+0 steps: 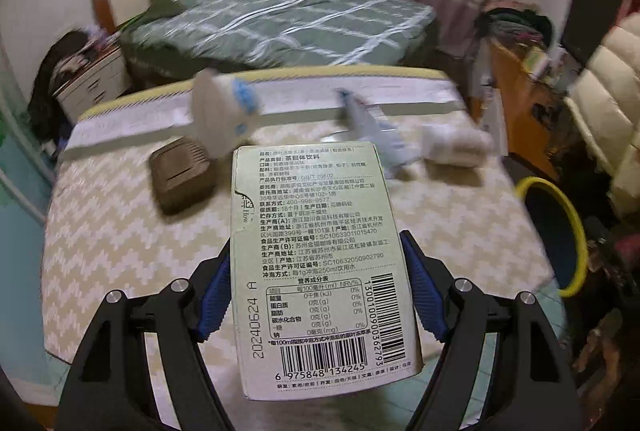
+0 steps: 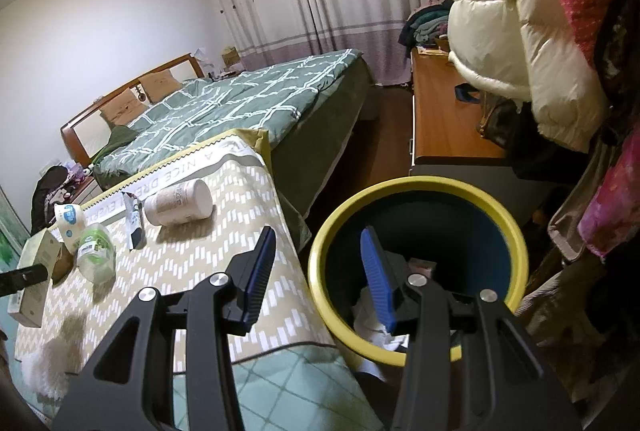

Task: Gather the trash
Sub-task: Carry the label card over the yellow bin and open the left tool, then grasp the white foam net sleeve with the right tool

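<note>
My left gripper (image 1: 317, 239) is shut on a pale green printed carton (image 1: 316, 215), its blue pads pressing both long sides, lifted above the patterned table (image 1: 112, 231). The carton (image 2: 36, 267) also shows at the far left of the right wrist view. On the table lie a white cup (image 2: 180, 205), a dark wrapper (image 2: 134, 223), a clear bottle (image 2: 94, 251) and a white bottle with blue print (image 2: 70, 221). My right gripper (image 2: 318, 233) stands open and empty over the near rim of the yellow-rimmed bin (image 2: 420, 187), which holds white paper scraps (image 2: 376, 323).
A brown box (image 1: 180, 179) lies on the table's left side and a white fluffy wad (image 2: 48, 355) near its front. Behind the table stands a green-quilted bed (image 2: 240, 99). A wooden desk (image 2: 440, 111) and hanging jackets (image 2: 500, 31) crowd the right beside the bin.
</note>
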